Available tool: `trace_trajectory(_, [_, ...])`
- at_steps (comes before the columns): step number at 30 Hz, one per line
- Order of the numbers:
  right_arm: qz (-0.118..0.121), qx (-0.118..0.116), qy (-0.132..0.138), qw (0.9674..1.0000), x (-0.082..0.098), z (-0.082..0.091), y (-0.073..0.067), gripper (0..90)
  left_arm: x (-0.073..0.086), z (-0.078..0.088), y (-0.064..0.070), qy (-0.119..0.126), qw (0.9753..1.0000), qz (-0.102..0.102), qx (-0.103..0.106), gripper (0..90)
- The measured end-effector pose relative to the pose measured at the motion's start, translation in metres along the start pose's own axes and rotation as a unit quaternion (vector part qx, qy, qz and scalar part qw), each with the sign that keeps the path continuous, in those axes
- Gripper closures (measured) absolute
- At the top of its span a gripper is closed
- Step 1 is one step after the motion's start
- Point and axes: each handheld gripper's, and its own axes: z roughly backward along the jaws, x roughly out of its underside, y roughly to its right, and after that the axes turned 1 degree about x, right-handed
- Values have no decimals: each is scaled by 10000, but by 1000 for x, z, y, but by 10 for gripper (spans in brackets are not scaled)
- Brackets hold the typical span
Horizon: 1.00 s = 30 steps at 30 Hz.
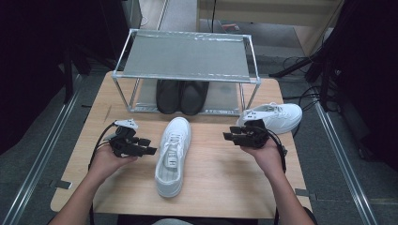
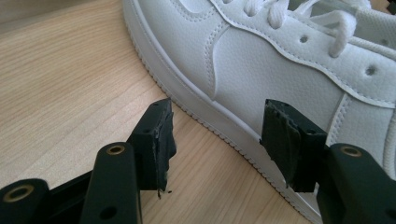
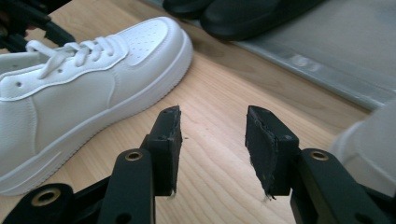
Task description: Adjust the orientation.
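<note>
Lying mid-table, toe toward 12 o'clock – white shoe [image 1: 172, 157]. Left gripper [image 1: 149, 146] at its 9 o'clock, jaws released, just beside sole. Right gripper [image 1: 228, 133] at 3 o'clock, jaws parted, nothing between – well apart from shoe.

A light wooden table [image 1: 220, 183] stands on a grey floor [image 1: 342, 154]. Metal rails [image 1: 40, 154] run along the floor on both sides of it. At the table's far end sits a metal-framed rack [image 1: 185, 58] with a grey mesh top — its lower shelf rests on the tabletop. Beyond the rack lies pale wooden furniture [image 1: 281, 16], and black cables [image 1: 305, 96] trail over the floor to the right. Both far sides — left and right — are dark and hard to make out.
</note>
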Motion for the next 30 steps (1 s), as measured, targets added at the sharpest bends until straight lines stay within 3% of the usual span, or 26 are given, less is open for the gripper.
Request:
trace_trajectory(9, [-126, 249, 59, 9996, -6, 15, 16, 580, 6, 2, 1, -33, 9999, 70, -80, 438])
trace_trajectory(20, [-252, 622, 109, 9977, -23, 31, 42, 603, 11, 7, 5, 86, 9999, -23, -140, 439])
trace_trajectory(25, [-404, 752, -14, 9963, -21, 26, 57, 594, 10, 12, 13, 332, 9990, -285, -61, 438])
trace_trajectory(30, [-523, 810, -295, 9949, -14, 10, 68, 595, 11, 10, 14, 237, 9991, -335, -76, 438])
